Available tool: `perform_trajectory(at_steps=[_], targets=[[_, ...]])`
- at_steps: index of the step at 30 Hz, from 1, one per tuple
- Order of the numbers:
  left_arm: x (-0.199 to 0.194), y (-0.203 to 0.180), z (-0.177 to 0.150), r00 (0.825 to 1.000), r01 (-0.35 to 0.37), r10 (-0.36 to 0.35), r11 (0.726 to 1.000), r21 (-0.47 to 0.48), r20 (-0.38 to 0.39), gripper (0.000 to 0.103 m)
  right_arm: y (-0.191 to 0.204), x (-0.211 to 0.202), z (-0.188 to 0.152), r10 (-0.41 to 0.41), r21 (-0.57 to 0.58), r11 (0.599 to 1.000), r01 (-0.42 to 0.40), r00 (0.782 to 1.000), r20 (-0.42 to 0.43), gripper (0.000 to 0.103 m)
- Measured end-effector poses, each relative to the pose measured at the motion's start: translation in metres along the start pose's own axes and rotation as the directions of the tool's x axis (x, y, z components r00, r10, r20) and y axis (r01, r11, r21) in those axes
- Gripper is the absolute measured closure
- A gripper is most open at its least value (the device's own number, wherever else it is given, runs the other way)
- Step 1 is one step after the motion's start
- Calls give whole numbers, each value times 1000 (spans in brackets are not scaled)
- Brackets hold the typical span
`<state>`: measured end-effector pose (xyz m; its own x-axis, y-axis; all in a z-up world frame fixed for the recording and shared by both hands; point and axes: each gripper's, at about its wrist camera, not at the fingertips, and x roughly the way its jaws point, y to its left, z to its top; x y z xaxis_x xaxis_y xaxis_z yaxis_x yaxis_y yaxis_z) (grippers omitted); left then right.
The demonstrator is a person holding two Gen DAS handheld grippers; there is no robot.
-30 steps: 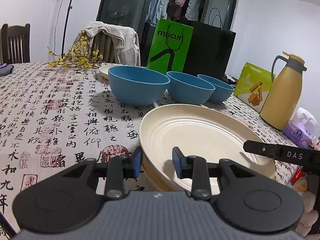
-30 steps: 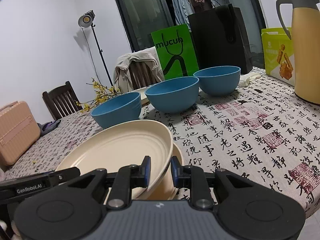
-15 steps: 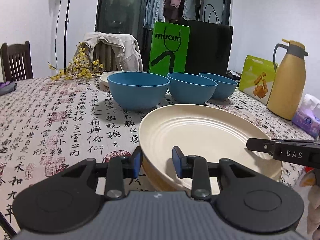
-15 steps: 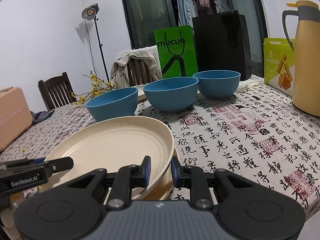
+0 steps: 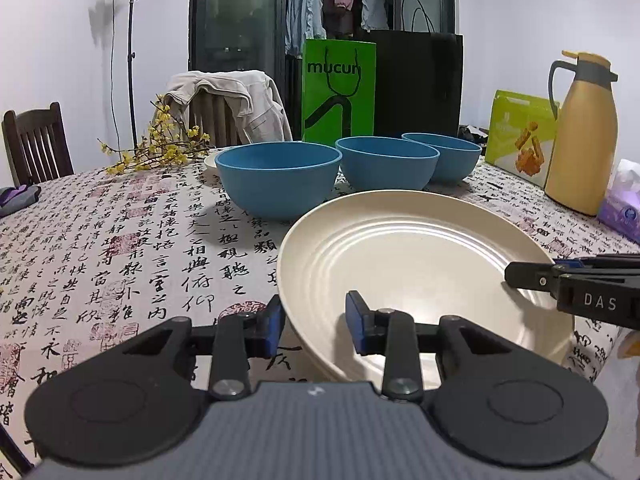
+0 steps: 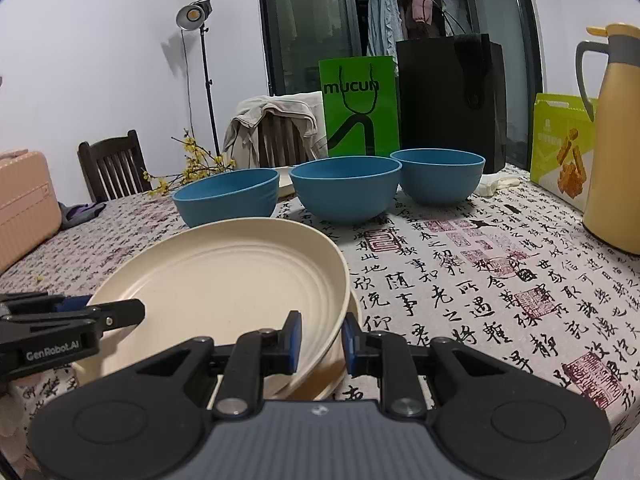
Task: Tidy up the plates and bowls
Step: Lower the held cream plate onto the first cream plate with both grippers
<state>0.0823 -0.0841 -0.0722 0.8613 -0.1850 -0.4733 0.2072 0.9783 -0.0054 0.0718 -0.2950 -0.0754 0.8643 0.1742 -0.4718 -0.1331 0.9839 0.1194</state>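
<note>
On your table, plates: stacked, nothing inside.
Bowls: three, insides hidden.
Your left gripper: straddles plate rim, grip unclear.
Your right gripper: the same.

three blue bowls stand in a row: nearest-left bowl, middle bowl, far bowl. cream plates: a top plate over at least one lower plate; the full count of the stack cannot be told. one small white dish behind the bowls. two grippers: left gripper, right gripper. two paper bags: green bag, black bag. one yellow thermos. two chairs: dark chair, draped chair.
</note>
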Motion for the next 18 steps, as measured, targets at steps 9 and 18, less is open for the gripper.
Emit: perform_trajectory(at_steps=[9, 18], targets=[[3, -2, 0, 1000, -9, 9, 1000, 19, -11, 69, 7, -3, 0, -35, -56, 998, 36, 999, 14, 82], [5, -3, -2, 1000, -13, 13, 999, 29, -16, 69, 12, -3, -3, -69, -109, 991, 72, 997, 27, 81]])
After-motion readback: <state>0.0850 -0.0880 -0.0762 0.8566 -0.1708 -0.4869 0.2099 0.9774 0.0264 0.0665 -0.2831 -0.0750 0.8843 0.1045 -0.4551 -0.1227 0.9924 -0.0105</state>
